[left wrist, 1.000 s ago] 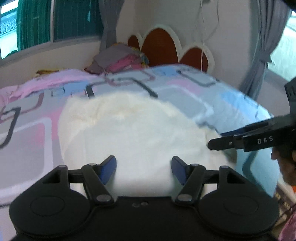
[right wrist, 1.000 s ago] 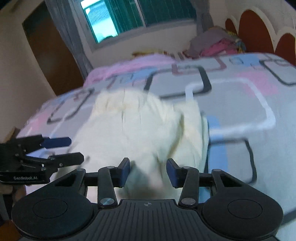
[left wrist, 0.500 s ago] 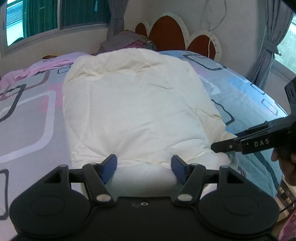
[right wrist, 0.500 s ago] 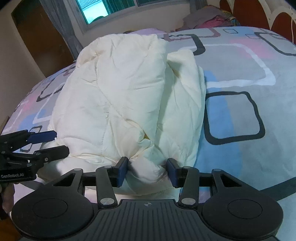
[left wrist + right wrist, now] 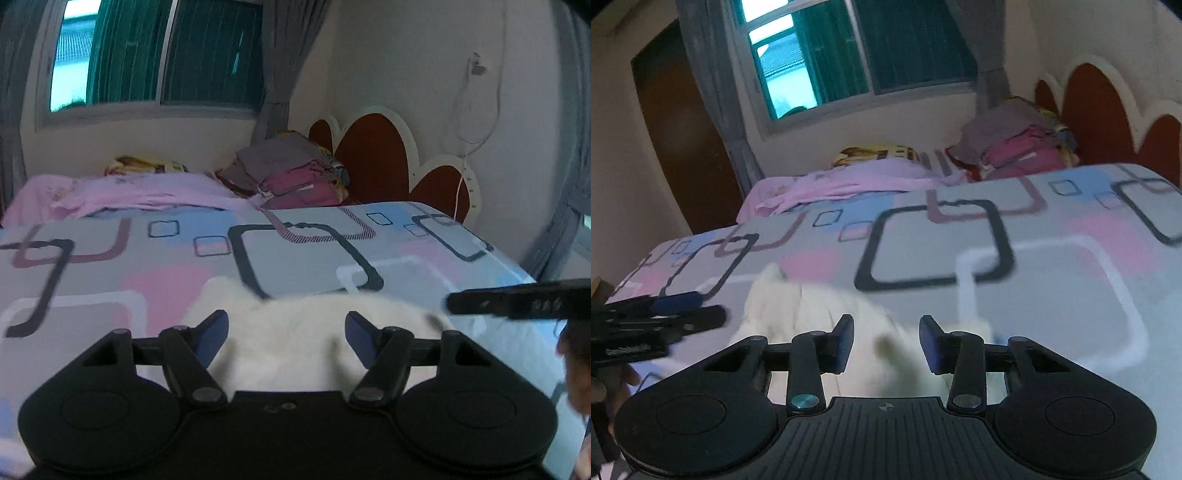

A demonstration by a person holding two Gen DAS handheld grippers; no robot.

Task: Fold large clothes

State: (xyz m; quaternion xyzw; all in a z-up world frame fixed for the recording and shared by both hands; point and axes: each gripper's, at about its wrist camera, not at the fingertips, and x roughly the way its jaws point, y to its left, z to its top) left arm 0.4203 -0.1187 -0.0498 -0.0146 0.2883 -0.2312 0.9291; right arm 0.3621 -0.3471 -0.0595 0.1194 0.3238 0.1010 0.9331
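Note:
A cream quilted garment (image 5: 291, 343) lies bunched at the near edge of the bed, blurred by motion; it also shows in the right wrist view (image 5: 820, 317). My left gripper (image 5: 287, 334) stands open with the garment's cloth between its fingers, and I cannot tell whether it touches them. My right gripper (image 5: 886, 341) is open too, with cream cloth between its fingers. The right gripper shows at the right edge of the left wrist view (image 5: 517, 299). The left gripper shows at the left edge of the right wrist view (image 5: 665, 317).
The bed (image 5: 295, 258) has a grey, pink and blue sheet with square outlines. A pile of folded clothes (image 5: 291, 177) sits by the red headboard (image 5: 373, 155). A pink cloth (image 5: 129, 192) lies along the far side under the window.
Half a second ago the garment rose spread high in front of both grippers. Now it is low at the near edge and much more of the sheet shows. Both views tilted upward.

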